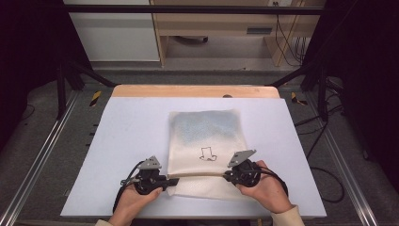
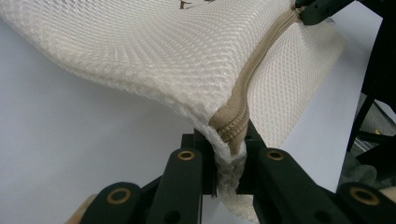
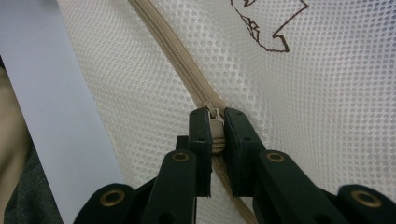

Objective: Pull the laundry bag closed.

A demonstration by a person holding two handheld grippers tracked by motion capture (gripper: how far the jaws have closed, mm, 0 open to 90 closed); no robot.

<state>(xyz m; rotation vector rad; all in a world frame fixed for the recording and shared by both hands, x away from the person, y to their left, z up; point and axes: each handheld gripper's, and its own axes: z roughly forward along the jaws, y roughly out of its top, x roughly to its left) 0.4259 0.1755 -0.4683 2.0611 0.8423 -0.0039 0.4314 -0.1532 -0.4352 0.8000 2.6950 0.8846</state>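
A cream mesh bag (image 1: 207, 136) with a small dark drawing lies flat on the white table top (image 1: 127, 141). A beige zipper (image 2: 261, 60) runs across the bag's near end. My left gripper (image 1: 172, 180) is shut on the bag's left corner at the zipper's end (image 2: 229, 140), and the fabric (image 2: 163, 56) is lifted and bunched there. My right gripper (image 1: 227, 174) is at the other end of the zipper (image 3: 177, 60), shut on the zipper pull (image 3: 215, 122). The right gripper's tip (image 2: 317, 9) also shows far off in the left gripper view. The mesh (image 3: 327, 116) shows a dark outline drawing.
The table top's near edge (image 1: 193, 215) runs just below the person's hands. A wooden strip (image 1: 188, 91) borders its far side. Black frame posts (image 1: 61, 89) stand at both sides, and cables (image 1: 324, 179) trail on the floor to the right.
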